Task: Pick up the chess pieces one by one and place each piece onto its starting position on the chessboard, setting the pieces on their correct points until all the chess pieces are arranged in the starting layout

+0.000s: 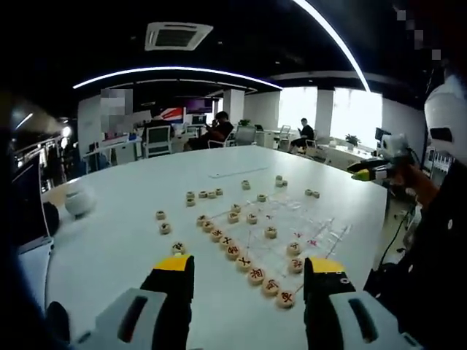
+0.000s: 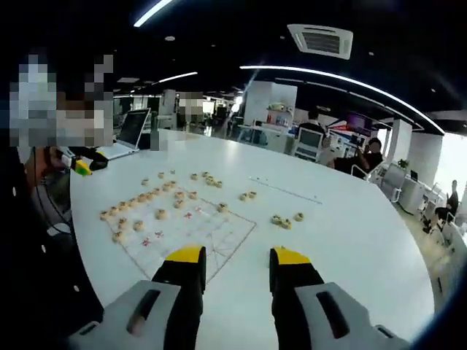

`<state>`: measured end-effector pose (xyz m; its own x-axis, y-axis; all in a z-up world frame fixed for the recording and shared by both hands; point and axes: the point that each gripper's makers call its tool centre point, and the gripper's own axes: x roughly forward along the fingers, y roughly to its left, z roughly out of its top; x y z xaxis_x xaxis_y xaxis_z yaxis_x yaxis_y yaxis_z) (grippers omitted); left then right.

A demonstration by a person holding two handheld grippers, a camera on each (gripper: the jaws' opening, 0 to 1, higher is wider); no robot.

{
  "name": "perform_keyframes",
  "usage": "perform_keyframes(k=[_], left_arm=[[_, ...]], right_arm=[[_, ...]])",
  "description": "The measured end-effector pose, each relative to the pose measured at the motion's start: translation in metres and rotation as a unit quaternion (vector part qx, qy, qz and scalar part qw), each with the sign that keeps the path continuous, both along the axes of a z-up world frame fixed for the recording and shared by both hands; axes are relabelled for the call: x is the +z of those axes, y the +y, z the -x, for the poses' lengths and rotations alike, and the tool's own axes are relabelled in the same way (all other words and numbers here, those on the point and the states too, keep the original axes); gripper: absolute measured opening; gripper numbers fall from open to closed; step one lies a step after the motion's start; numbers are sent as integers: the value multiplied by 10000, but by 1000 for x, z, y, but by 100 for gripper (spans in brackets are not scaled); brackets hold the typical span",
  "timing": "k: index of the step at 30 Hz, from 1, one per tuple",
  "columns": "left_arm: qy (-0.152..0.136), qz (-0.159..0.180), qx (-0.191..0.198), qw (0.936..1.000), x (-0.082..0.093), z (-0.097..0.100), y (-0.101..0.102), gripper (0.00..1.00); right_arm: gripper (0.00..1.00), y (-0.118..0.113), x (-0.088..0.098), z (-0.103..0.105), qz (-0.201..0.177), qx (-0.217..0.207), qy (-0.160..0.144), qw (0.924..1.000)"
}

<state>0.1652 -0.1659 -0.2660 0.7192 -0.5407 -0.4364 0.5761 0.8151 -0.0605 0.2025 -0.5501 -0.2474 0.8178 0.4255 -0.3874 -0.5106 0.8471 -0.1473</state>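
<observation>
**Chess pieces spread over the table, both grippers empty**

Chess pieces (image 1: 248,262) lie on a large white table (image 1: 131,226), and we see them from two sides. In the left gripper view, a curved row of round wooden discs with red or dark characters runs along the near edge of the chessboard (image 1: 306,230), a thin sheet printed with pale lines. More discs sit on the board's points behind that row, and loose ones are scattered farther out toward the table's middle and far edge. A white rounded object (image 1: 79,200) stands near the table's left edge.

In the right gripper view, the chessboard (image 2: 211,237) lies just ahead of the jaws, with a row of pieces (image 2: 139,200) along its far-left edge and a few on inner points. A small group of three pieces (image 2: 284,220) rests off the board to the right, on bare table. A laptop (image 2: 131,131) stands open at the far-left edge.

We hold the left gripper (image 1: 248,281) above the table's near edge with its jaws spread and nothing between them. The right gripper (image 2: 237,266) likewise has its jaws apart and empty. People sit at desks in the office behind.
</observation>
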Motion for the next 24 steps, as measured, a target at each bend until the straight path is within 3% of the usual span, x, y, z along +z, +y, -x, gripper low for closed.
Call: perform_keyframes(k=[5,10,15,24], left_arm=[[-16,3,-4,10000,1,0,0,62],[-17,6,14,10000,1,3,3,62],[-27,-4,86,10000,2,4,8,62],[39,-7,174,9998,-4,8,15,62]], right_arm=[[34,-9,-3,-18,217,-16,130,9997],[34,-8,-8,-42,367,347,279,9983],[33,-12,-32,-64,834,522,769,9922],[33,-5,-73,-99,1196,786,1500,9783]])
